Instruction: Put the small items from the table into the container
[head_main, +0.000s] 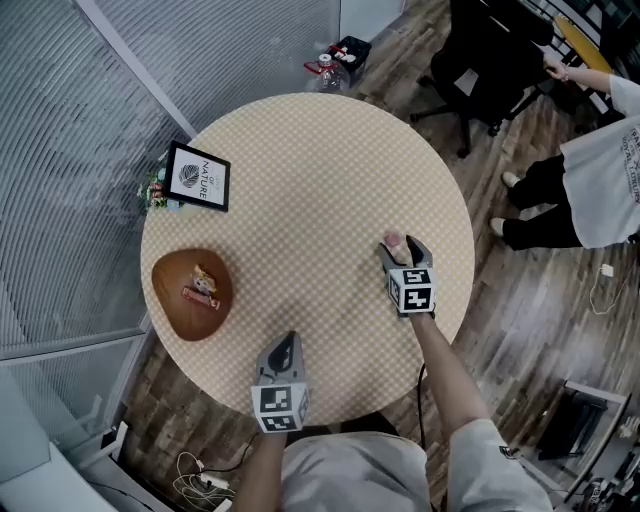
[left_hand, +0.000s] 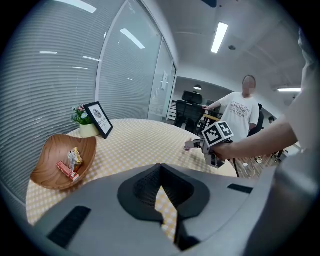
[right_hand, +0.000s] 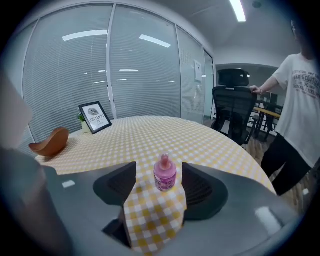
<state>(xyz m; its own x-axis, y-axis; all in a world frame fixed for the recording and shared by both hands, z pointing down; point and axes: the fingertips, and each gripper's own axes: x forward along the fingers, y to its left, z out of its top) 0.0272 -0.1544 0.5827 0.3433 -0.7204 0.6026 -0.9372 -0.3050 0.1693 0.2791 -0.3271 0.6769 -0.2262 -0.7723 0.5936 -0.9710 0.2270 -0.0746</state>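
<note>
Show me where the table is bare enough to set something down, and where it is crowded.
Bare: the wide middle and far half of the table, between the picture frame and the pink bottle. Crowded: the left edge, with frame, plant and wooden bowl, and the near right around the bottle.

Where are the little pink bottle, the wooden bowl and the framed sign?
pink bottle (right_hand: 165, 175), right gripper view, on its body
wooden bowl (head_main: 172, 285), head view, on its bare inner wall
framed sign (head_main: 198, 176), head view, on its white face
</note>
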